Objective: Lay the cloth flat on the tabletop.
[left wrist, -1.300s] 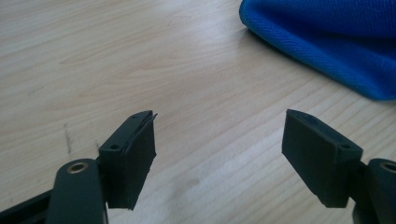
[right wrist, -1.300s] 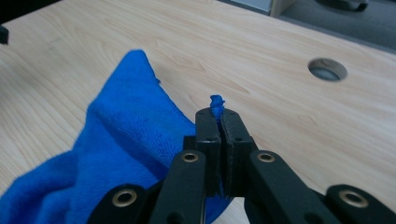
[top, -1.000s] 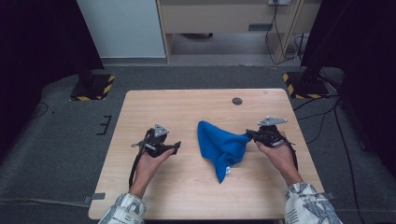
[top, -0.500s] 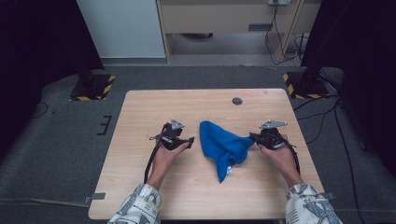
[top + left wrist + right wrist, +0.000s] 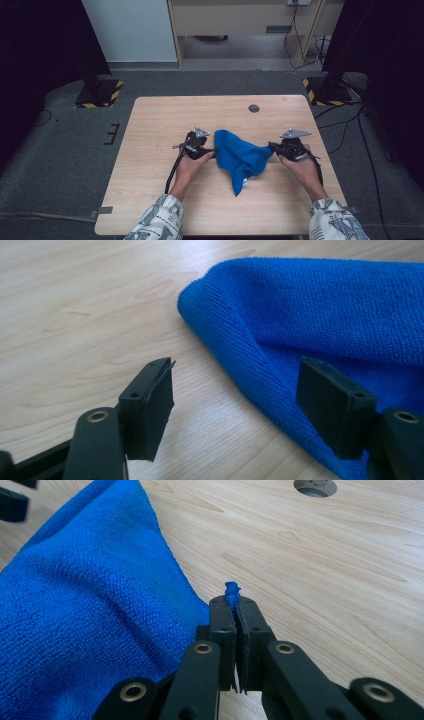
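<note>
A crumpled blue cloth [image 5: 240, 156] lies at the middle of the wooden table [image 5: 160, 120]. My right gripper [image 5: 271, 146] is shut on the cloth's right corner, and a small blue tuft pokes out above its closed jaws [image 5: 232, 602]. My left gripper [image 5: 214, 151] sits low at the cloth's left edge and is open. In the left gripper view its jaws [image 5: 235, 371] stand wide apart. The folded edge of the cloth [image 5: 320, 305] lies in front of the right-hand jaw, and bare wood lies by the other. Neither pad presses on the cloth.
A round cable hole [image 5: 254, 108] is set in the tabletop behind the cloth, also seen in the right gripper view [image 5: 315, 486]. Black stands with yellow-striped bases [image 5: 100, 92] flank the table on the grey floor. A cabinet stands beyond.
My left hand has moved right across the table and a little down, from well clear of the cloth to its left edge. The right gripper has stayed put, still holding the corner.
</note>
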Demonstrator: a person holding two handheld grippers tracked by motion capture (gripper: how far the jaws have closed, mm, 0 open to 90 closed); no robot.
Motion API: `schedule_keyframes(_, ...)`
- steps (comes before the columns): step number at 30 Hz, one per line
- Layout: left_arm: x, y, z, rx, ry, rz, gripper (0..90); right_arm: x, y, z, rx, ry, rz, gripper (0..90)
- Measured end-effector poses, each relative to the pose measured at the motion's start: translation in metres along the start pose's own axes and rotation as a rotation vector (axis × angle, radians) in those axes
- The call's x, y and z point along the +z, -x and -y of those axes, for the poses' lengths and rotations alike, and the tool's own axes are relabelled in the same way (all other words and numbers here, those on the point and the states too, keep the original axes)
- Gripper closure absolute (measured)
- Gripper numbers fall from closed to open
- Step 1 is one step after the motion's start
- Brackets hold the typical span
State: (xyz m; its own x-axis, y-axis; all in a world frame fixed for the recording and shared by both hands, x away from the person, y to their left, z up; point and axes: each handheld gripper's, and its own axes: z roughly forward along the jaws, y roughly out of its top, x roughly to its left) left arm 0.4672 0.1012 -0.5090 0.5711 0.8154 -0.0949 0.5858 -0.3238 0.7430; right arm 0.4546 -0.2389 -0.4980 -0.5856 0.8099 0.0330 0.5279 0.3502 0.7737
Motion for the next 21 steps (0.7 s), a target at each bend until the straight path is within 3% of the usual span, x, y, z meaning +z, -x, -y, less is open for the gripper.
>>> schedule_keyframes(9,0.014,0.007,0.003,-0.012,-0.01,0.004,44.5,-0.004,0.0,-0.002,0.007,0.026,-0.017,87.7)
schedule_keyframes(14,0.018,0.008,0.004,-0.013,-0.015,0.008,64.8,-0.006,-0.002,-0.004,0.006,0.042,-0.026,87.7)
schedule_keyframes(17,0.021,0.008,0.006,-0.042,-0.019,0.031,78.6,-0.008,-0.003,-0.005,0.013,0.052,-0.029,87.7)
schedule_keyframes(19,0.021,0.009,0.006,-0.025,-0.016,0.03,86.0,-0.009,-0.003,-0.007,0.013,0.053,-0.031,87.7)
schedule_keyframes(21,0.019,0.009,0.006,-0.01,-0.016,0.029,87.8,-0.01,-0.003,-0.008,0.012,0.062,-0.032,87.7)
